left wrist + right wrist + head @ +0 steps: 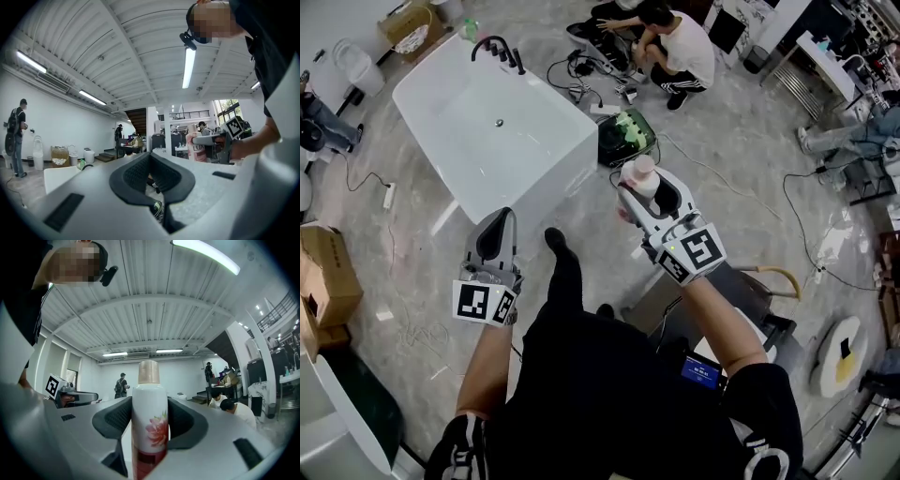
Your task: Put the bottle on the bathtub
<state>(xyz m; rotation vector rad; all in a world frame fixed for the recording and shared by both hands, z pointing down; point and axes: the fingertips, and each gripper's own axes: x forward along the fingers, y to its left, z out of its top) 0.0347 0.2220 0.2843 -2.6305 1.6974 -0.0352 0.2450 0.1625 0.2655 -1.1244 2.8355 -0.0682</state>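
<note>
A white bathtub [534, 187] stands on the floor ahead and to the left in the head view. My right gripper [652, 202] is shut on a white bottle [639, 178] with a pale pink cap, held upright in the air to the right of the tub's near corner. The right gripper view shows the bottle [150, 427], printed with a pink flower, clamped between the two dark pads [112, 420]. My left gripper [494, 234] is shut and empty, just in front of the tub's near corner. The bottle [194, 145] also shows in the left gripper view.
A black faucet [492, 47] sits at the tub's far end. A crouching person [670, 42] works behind it among cables. A dark crate with green contents [628, 131] stands at the tub's right. A cardboard box [323, 272] lies at far left.
</note>
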